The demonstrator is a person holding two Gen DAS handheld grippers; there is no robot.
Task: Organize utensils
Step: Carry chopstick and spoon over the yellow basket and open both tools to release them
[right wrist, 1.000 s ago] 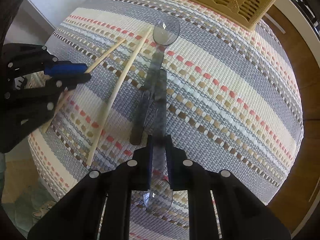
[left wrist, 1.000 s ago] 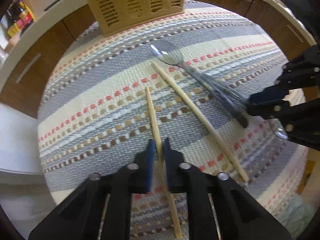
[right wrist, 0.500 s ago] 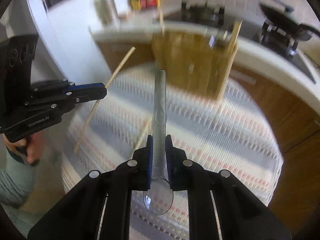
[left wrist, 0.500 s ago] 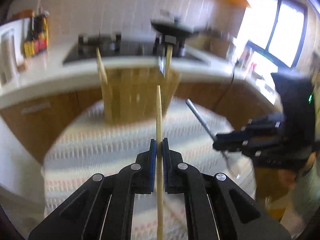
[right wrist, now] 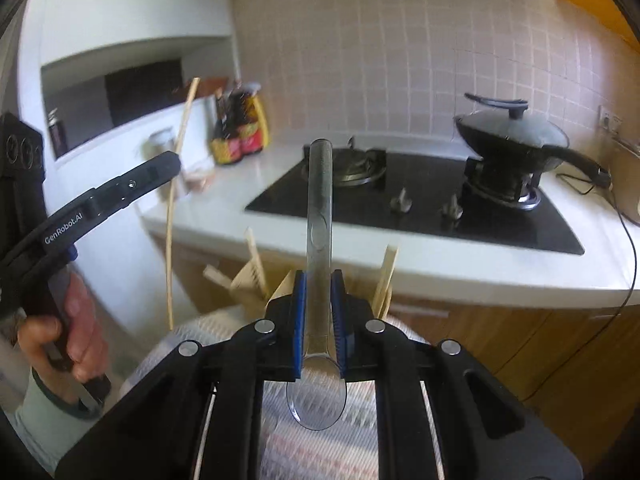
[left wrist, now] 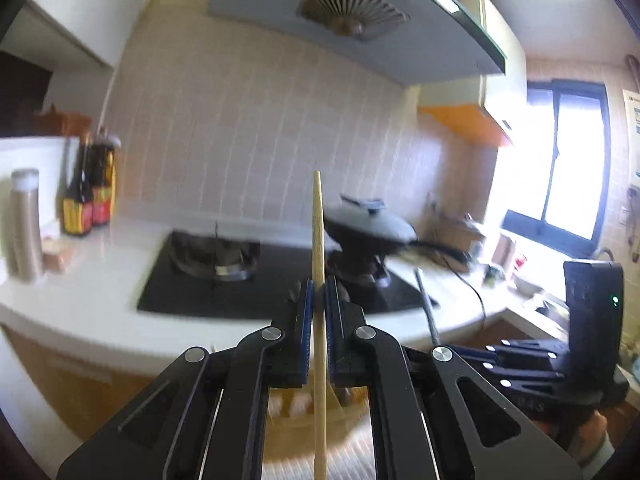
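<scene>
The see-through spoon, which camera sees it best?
The right wrist view: the spoon fills the middle, clamped in the right gripper, handle up, bowl down. The left wrist view shows only its thin handle, off to the right.

Lidded black wok [right wrist: 514, 134] on black gas hob [right wrist: 420, 200]; sauce bottles [right wrist: 240, 128] on white counter [right wrist: 440, 260]; range hood [left wrist: 352, 20] above; window [left wrist: 568, 176] at right.

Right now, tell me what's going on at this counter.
A person is sorting utensils with two handheld grippers. The left gripper is shut on a wooden chopstick, and the right gripper is shut on a clear plastic spoon. Both are held up in the air above the slotted utensil basket.
</scene>
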